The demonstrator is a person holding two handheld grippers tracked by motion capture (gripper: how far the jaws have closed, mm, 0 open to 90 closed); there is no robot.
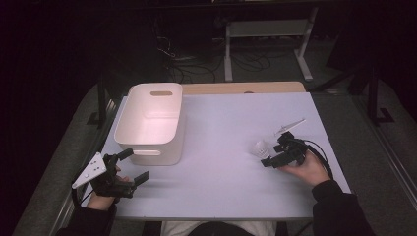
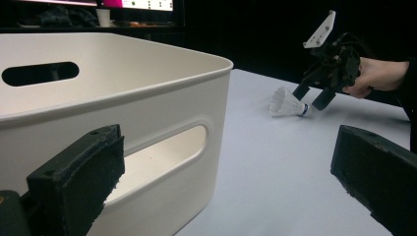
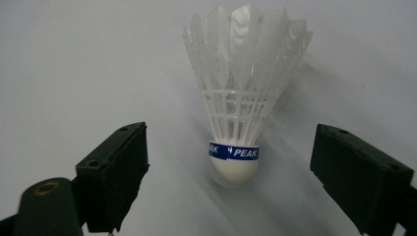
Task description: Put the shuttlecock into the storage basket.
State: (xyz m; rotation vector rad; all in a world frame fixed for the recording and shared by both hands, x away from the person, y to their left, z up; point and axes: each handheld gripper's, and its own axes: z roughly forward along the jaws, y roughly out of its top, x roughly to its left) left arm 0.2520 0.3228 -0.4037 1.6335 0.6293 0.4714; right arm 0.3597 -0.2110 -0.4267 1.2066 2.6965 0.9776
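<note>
while our right tool point(image 3: 231, 162) stands with its jaws wide on either side of the shuttlecock point(image 3: 241, 98), the pads are clear of it, so nothing is gripped yet. no earlier picture lets us speak of motion; we only say the jaws are apart with gaps on both sides. the shuttlecock lies on the counter point(image 1: 231, 147) with its white cork base toward the tool and its feathers fanned away, which suits a pinch on the firm cork rather than the fragile skirt; we judge that is why the tool comes at it from the base end. a blue band marked peak wraps the cork.

from the high view the right tool point(image 1: 275, 155) sits low at the counter's right side, the shuttlecock point(image 1: 261, 147) just ahead of it. our left tool point(image 1: 129, 167) waits near the front left, jaws apart and holding nothing, just beside the white bin point(image 1: 147, 123). the bin is open at the top, well apart from the shuttlecock, and we take it as the likely place to drop it.
</note>
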